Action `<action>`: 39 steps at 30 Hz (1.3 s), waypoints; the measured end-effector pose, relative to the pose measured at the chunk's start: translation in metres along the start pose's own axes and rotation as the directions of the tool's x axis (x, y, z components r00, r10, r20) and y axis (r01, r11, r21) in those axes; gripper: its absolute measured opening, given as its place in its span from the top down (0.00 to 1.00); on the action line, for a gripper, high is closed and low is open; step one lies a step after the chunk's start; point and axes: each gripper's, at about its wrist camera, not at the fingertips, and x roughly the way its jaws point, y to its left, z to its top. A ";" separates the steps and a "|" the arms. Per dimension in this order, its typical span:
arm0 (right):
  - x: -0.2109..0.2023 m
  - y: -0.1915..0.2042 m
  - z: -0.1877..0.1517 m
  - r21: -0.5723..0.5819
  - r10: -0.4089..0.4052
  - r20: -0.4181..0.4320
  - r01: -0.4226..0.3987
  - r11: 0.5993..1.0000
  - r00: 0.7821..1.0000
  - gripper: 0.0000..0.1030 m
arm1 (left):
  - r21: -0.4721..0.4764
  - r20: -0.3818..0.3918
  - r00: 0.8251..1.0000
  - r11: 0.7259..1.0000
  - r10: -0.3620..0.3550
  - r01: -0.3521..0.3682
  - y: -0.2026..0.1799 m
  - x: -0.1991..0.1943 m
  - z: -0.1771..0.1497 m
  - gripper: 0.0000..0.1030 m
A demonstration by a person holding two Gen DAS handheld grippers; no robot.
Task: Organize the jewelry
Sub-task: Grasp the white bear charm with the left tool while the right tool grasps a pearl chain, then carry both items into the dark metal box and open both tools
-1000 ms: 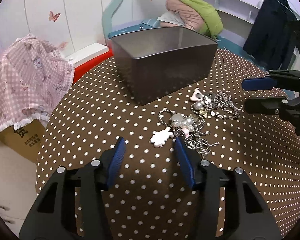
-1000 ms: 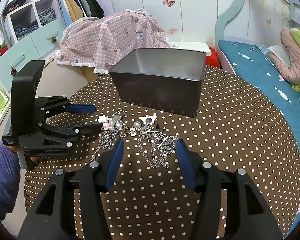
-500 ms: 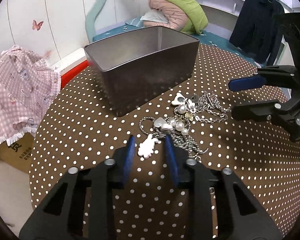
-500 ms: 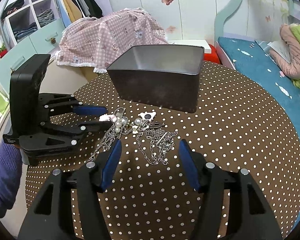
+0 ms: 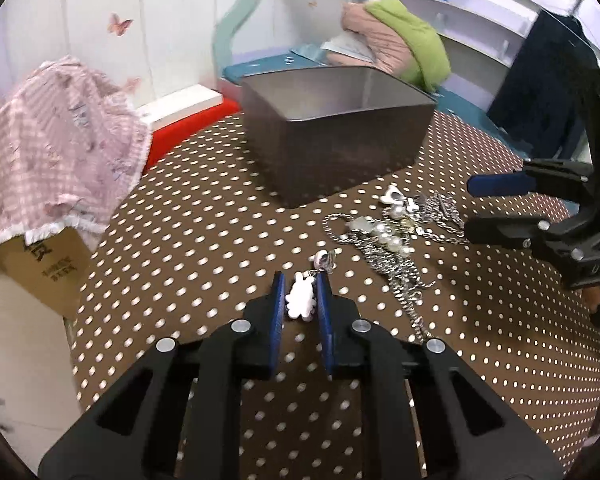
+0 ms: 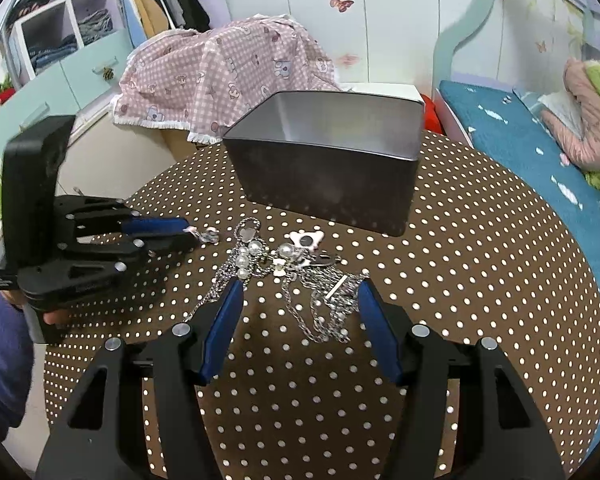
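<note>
My left gripper (image 5: 300, 285) is shut on a white bear-shaped charm (image 5: 300, 300) with a small clasp at its far end, pulled clear of the pile. It also shows in the right wrist view (image 6: 188, 228). A pile of silver chains and pearls (image 5: 396, 236) lies on the dotted brown table, and also shows in the right wrist view (image 6: 296, 276). A dark metal tin (image 5: 336, 148), open and empty, stands behind the pile, seen too in the right wrist view (image 6: 328, 172). My right gripper (image 6: 300, 292) is open, its fingers either side of the chains.
The round table (image 6: 480, 280) has a brown polka-dot cover. A pink checked cloth (image 6: 228, 68) drapes a cardboard box (image 5: 40, 256) beyond the left edge. A bed with a blue cover (image 6: 532, 140) lies to the right.
My left gripper closed on the white charm and drew it away from the pile toward me. My right gripper edged closer over the chains, still open.
</note>
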 end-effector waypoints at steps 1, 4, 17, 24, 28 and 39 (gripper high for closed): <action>0.002 0.004 0.001 -0.012 0.001 -0.001 -0.001 1.000 1.000 0.56 | -0.010 0.006 1.000 1.000 0.007 -0.006 0.002 -0.004 -0.001 0.85; 0.007 0.013 0.003 -0.031 0.020 -0.010 -0.020 0.999 1.000 0.66 | -0.050 0.021 1.000 0.999 0.018 -0.017 0.009 -0.013 -0.005 0.85; 0.045 0.041 0.011 -0.109 0.003 -0.053 -0.009 0.994 0.999 0.88 | -0.065 0.042 0.999 0.998 0.011 -0.008 0.008 -0.028 -0.021 0.85; 0.040 0.043 0.011 -0.138 -0.016 -0.044 0.010 0.990 0.999 0.92 | -0.079 0.058 0.998 0.997 -0.016 0.021 0.008 -0.032 -0.012 0.85; 0.012 0.039 0.018 -0.119 0.007 0.011 -0.006 0.993 1.000 0.92 | -0.076 0.089 0.995 0.996 -0.043 0.050 0.003 -0.044 0.000 0.85; -0.079 0.021 0.063 -0.095 0.020 0.193 -0.002 0.996 0.981 0.92 | -0.014 0.197 0.973 0.992 -0.118 0.123 -0.017 -0.087 0.066 0.85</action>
